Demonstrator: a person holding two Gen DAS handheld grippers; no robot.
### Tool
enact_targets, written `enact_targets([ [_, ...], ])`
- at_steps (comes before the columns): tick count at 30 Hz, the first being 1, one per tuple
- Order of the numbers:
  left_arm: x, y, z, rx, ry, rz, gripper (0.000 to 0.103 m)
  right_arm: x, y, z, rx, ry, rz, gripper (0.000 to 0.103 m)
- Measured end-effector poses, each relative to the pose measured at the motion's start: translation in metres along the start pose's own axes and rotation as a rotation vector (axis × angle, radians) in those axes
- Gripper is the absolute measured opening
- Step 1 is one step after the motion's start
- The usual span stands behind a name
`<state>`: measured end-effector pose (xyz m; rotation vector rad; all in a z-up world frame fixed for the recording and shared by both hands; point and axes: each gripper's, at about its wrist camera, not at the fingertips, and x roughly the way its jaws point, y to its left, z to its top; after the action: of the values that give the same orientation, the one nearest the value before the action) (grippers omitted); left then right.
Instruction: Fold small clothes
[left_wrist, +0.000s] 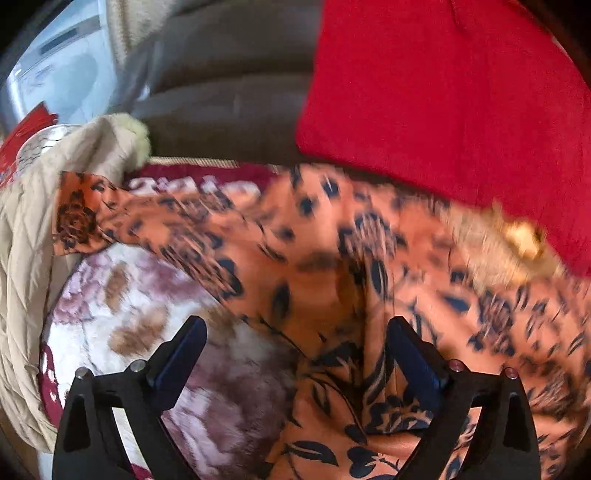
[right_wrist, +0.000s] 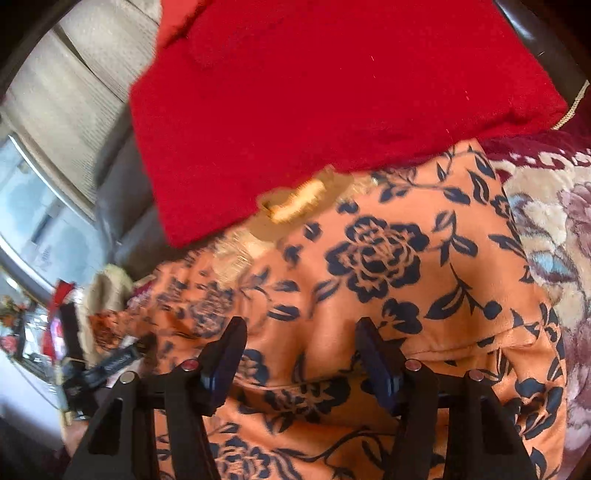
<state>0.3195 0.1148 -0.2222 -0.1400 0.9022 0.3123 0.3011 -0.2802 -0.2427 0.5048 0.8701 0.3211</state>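
An orange garment with a dark blue flower print (left_wrist: 325, 266) lies spread on a plush floral blanket (left_wrist: 147, 295). It also fills the right wrist view (right_wrist: 369, 266). One sleeve (left_wrist: 85, 218) reaches out to the left. A pale fluffy collar (left_wrist: 509, 243) sits at its top edge, also in the right wrist view (right_wrist: 295, 206). My left gripper (left_wrist: 295, 354) is open, low over the garment's left edge. My right gripper (right_wrist: 301, 354) is open over the garment's middle, holding nothing.
A red cushion (left_wrist: 443, 103) lies against the garment's top, also in the right wrist view (right_wrist: 314, 92). A beige quilted coat (left_wrist: 44, 206) is piled at the left. A brown sofa back (left_wrist: 229, 81) stands behind. The blanket shows at the right in the right wrist view (right_wrist: 554, 229).
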Motion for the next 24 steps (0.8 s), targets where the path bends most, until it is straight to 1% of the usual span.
enact_targets([
  [2,-0.013,0.024,0.009,-0.068,-0.064,0.011,0.098,-0.014,0.001,0.001,-0.006,-0.024,0.026,0.065],
  [4,-0.018,0.056,0.017,-0.167,-0.099,0.012,0.098,-0.022,0.004,0.002,-0.014,-0.042,0.045,0.065],
  [7,-0.006,0.105,0.021,-0.309,-0.075,0.015,0.098,-0.024,0.009,0.000,-0.018,-0.037,0.053,0.065],
  [10,0.012,0.146,0.020,-0.418,-0.044,0.028,0.098,-0.021,0.008,-0.002,-0.017,-0.029,0.053,0.065],
  [11,0.019,0.161,0.021,-0.460,-0.035,0.021,0.098,-0.020,0.007,-0.002,-0.016,-0.025,0.054,0.065],
  [13,0.028,0.184,0.022,-0.529,-0.034,-0.014,0.098,-0.018,0.006,-0.002,-0.014,-0.017,0.059,0.065],
  [15,0.034,0.197,0.023,-0.578,-0.036,-0.043,0.098,-0.015,0.006,-0.003,-0.020,-0.012,0.058,0.065],
  [17,0.046,0.214,0.024,-0.642,-0.017,-0.099,0.098,-0.013,0.007,-0.002,-0.022,-0.007,0.061,0.065],
  [19,0.057,0.225,0.023,-0.704,-0.003,-0.145,0.098,-0.011,0.008,-0.002,-0.024,-0.005,0.063,0.065],
  [21,0.065,0.230,0.024,-0.735,0.005,-0.166,0.098,-0.008,0.008,-0.001,-0.028,-0.001,0.063,0.065],
  [22,0.069,0.231,0.026,-0.738,0.005,-0.174,0.095,-0.006,0.008,-0.001,-0.028,0.000,0.060,0.065],
  [23,0.074,0.232,0.029,-0.735,-0.001,-0.181,0.089,-0.005,0.007,0.000,-0.026,0.002,0.058,0.065],
  [24,0.079,0.234,0.033,-0.730,-0.005,-0.193,0.071,-0.004,0.005,0.000,-0.020,0.004,0.058,0.065],
])
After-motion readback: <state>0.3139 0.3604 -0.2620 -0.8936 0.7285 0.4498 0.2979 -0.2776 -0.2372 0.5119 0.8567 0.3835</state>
